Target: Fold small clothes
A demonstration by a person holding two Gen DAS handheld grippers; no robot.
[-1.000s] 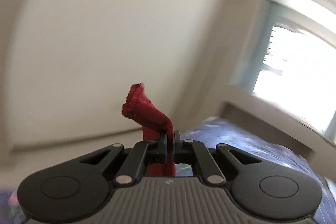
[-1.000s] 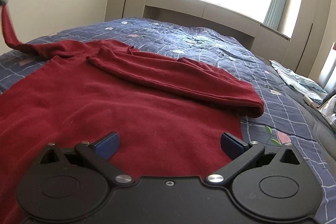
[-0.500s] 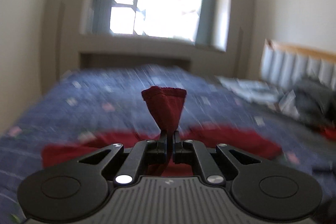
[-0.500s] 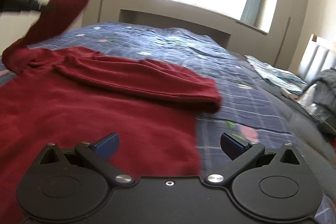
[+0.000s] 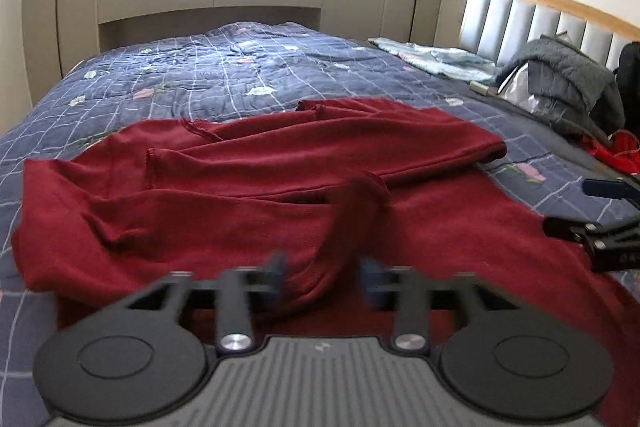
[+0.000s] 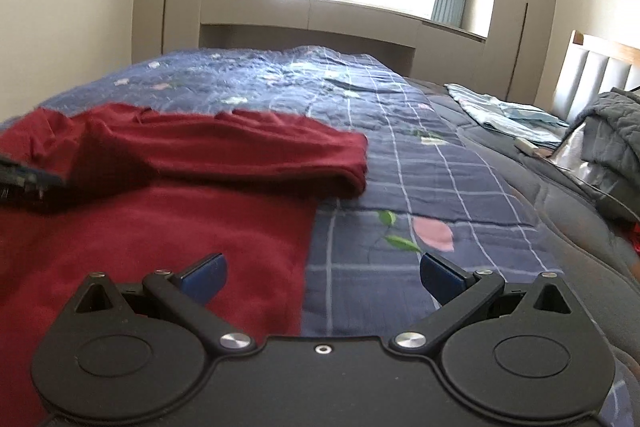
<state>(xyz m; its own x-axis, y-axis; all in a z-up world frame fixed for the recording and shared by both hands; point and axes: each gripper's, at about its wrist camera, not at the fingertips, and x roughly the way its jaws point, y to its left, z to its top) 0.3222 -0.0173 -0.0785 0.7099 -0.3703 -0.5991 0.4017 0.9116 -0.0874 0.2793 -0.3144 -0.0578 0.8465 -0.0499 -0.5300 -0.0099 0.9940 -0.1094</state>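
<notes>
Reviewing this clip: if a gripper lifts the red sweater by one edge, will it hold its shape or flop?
The red sweater will probably flop: it already lies in soft wrinkles and folds on the quilt. Its sleeve drapes limply across the body, so it would likely dangle. The knit looks matte, so it is probably not slippery.

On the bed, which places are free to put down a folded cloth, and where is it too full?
Free: the blue quilt between the red sweater and the window-side cabinets, and the quilt strip right of the sweater. Crowded: near the headboard, with the grey jacket, light blue cloth and a red item.
</notes>
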